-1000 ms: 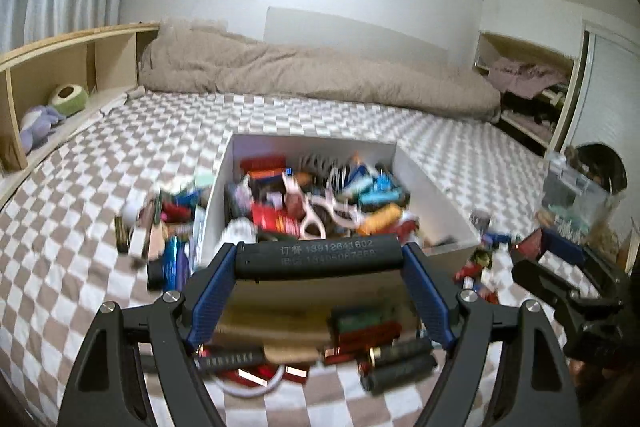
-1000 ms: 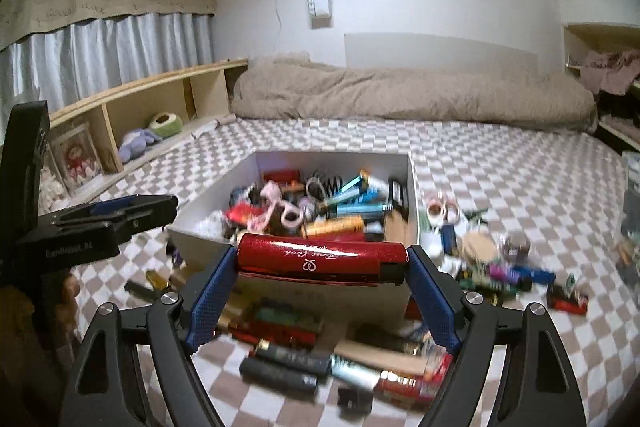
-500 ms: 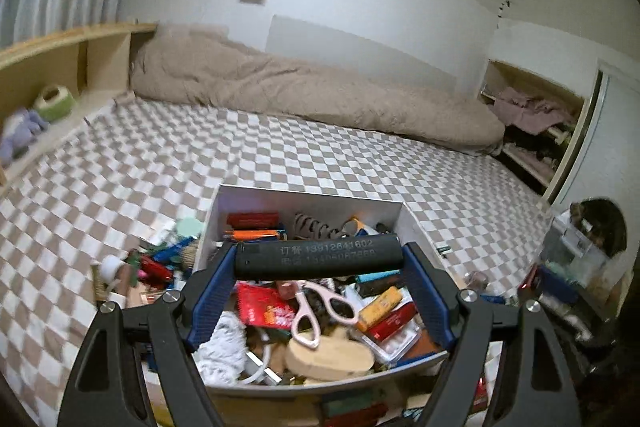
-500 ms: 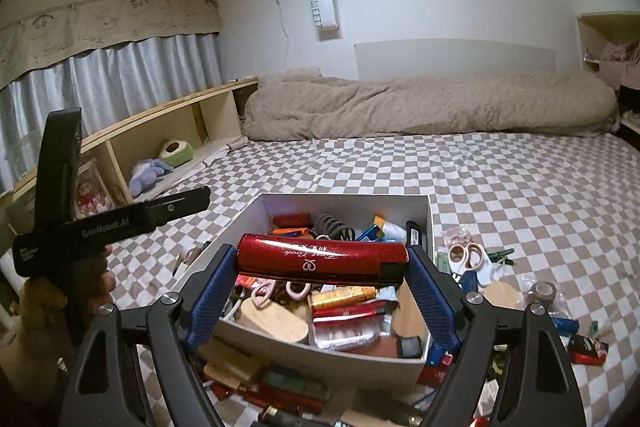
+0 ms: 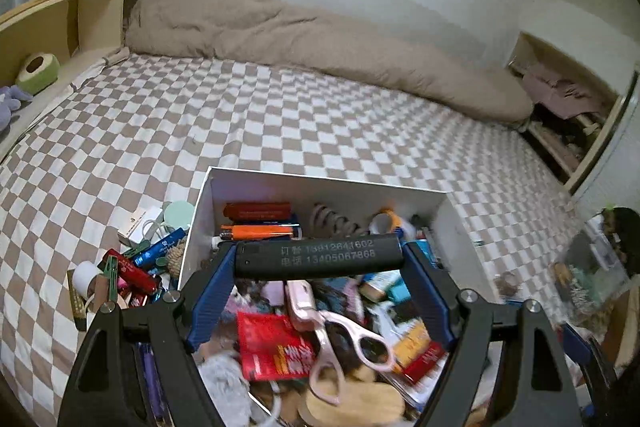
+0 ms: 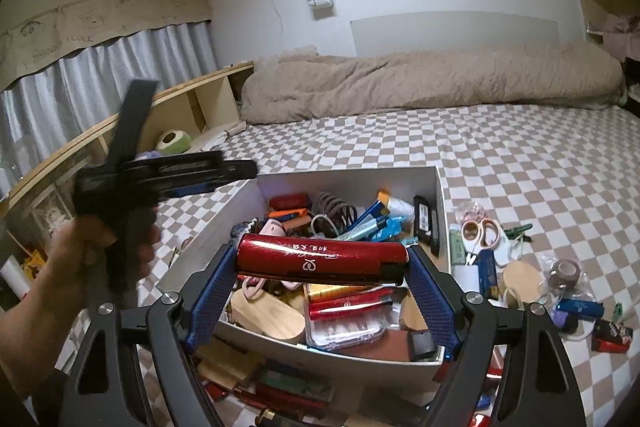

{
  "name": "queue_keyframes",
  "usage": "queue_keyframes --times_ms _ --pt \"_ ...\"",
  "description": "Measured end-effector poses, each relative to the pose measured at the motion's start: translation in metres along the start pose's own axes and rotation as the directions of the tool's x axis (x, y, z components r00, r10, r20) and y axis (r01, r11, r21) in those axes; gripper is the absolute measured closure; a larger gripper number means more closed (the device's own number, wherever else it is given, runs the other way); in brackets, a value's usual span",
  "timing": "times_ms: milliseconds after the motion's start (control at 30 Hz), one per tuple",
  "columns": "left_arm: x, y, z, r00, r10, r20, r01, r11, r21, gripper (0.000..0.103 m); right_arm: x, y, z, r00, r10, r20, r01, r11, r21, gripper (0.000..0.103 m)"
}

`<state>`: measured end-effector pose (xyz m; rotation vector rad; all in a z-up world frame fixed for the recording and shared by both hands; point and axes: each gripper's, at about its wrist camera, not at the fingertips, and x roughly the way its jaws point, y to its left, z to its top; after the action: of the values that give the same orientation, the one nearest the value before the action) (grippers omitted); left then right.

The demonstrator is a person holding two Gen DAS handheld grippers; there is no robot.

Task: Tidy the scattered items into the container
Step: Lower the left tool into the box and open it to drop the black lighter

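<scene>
My left gripper (image 5: pixel 318 257) pinches a matte black lighter (image 5: pixel 318 255) end to end between its ribbed blue pads, the smooth cylinder lying crosswise with pale printed digits along its side. It hangs above the white box (image 5: pixel 320 183), a straight-walled rectangular container crammed with hard, glossy odds and ends: pink-handled scissors (image 5: pixel 344 339), a crinkled red packet (image 5: pixel 274 347), an orange lighter (image 5: pixel 260 231) against the far wall.

My right gripper (image 6: pixel 322 259) clamps a glossy red lighter (image 6: pixel 320 258) the same way, its lacquered barrel carrying fine white script and a black cap at one end. It too sits over the box (image 6: pixel 348 175), nearer the front wall, above a rounded pale wooden block (image 6: pixel 266 315) and a clear plastic case (image 6: pixel 346 327).

Beside the box's right wall, loose things lie on the soft checked bedcover (image 6: pixel 540 163): a second pair of pink scissors (image 6: pixel 480 231), a flat cork disc (image 6: pixel 522 277), a blue tube (image 6: pixel 580 309). More slim lighters (image 6: pixel 276 391) lie before the box's front wall.
</scene>
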<state>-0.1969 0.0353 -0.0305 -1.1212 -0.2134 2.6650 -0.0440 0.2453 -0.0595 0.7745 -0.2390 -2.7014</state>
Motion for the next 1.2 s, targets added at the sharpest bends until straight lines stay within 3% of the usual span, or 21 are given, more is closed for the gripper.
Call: queue_keyframes --times_ms 267,400,700,800,900,1033,1200 --pt "0.054 0.006 0.019 0.991 0.082 -0.103 -0.084 0.996 -0.006 0.021 0.008 -0.007 -0.006 1.0 0.015 -0.028 -0.015 1.0 0.02 0.019" --pt "0.075 0.013 0.026 0.98 0.154 -0.127 -0.157 0.988 -0.014 0.021 0.011 -0.01 -0.007 0.999 0.018 -0.04 -0.018 1.0 0.019 0.019" --pt "0.104 0.023 0.024 0.959 0.222 -0.176 -0.23 0.973 -0.022 0.021 0.02 -0.016 0.001 0.999 0.016 -0.042 -0.016 1.0 0.004 0.019" --pt "0.11 0.026 0.021 0.96 0.209 -0.185 -0.219 0.975 -0.037 0.02 0.023 -0.018 0.006 0.998 0.034 -0.046 -0.035 0.999 -0.013 0.019" --pt "0.113 0.023 0.015 0.965 0.178 -0.193 -0.186 0.982 -0.026 0.005 0.026 -0.022 0.013 0.995 0.088 -0.044 -0.09 0.995 -0.043 0.019" --pt "0.105 0.017 0.007 0.968 0.19 -0.165 -0.19 0.982 0.02 0.004 0.033 -0.027 0.024 0.993 0.101 -0.064 -0.107 0.99 -0.093 0.019" --pt "0.083 0.017 -0.005 0.979 0.14 -0.15 -0.135 0.99 0.045 0.004 0.05 -0.03 0.031 0.986 0.089 -0.139 -0.118 0.97 -0.214 0.019"
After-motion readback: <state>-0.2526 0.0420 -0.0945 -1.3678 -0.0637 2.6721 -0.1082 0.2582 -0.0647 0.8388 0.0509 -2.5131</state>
